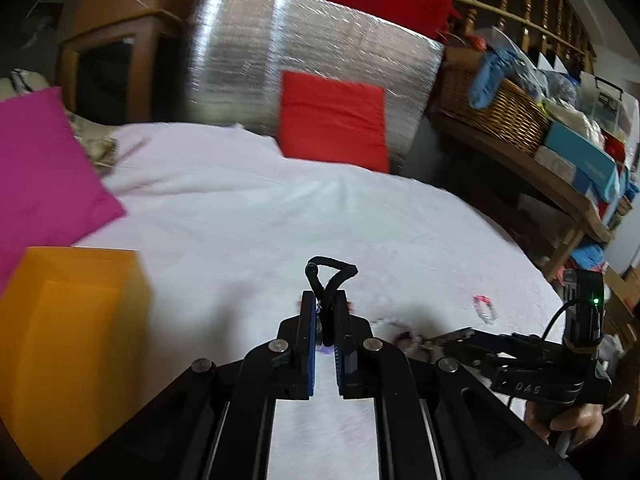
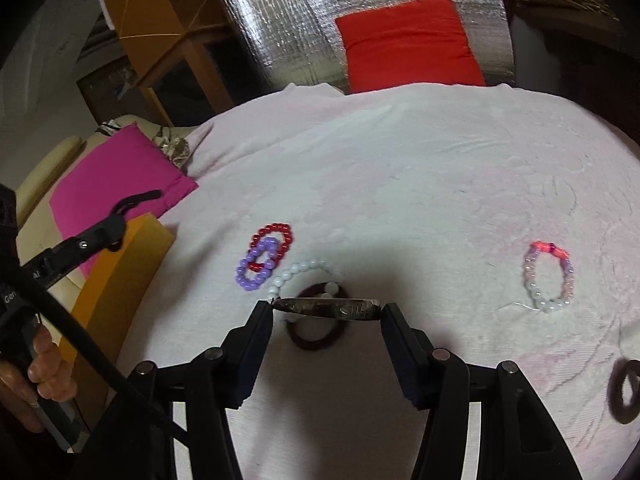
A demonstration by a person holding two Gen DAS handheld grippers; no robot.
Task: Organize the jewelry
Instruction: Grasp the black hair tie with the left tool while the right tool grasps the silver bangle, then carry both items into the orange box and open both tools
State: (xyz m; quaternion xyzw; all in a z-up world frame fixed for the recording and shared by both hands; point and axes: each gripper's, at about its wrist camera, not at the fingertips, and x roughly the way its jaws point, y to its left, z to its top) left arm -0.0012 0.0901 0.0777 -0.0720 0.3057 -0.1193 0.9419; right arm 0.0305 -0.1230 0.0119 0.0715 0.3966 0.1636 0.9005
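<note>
My left gripper is shut on a black cord bracelet and holds it above the white cloth, right of the orange box. My right gripper is shut on a flat silver bangle held edge-on between its fingers, above a dark red bangle and a white bead bracelet. A red bead bracelet and a purple one lie interlinked to the left. A pink and white bead bracelet lies to the right; it also shows in the left wrist view.
A dark ring lies at the cloth's right edge. A magenta cushion lies left, a red cushion against a silver foil panel at the back. A wicker basket and boxes sit on a shelf to the right.
</note>
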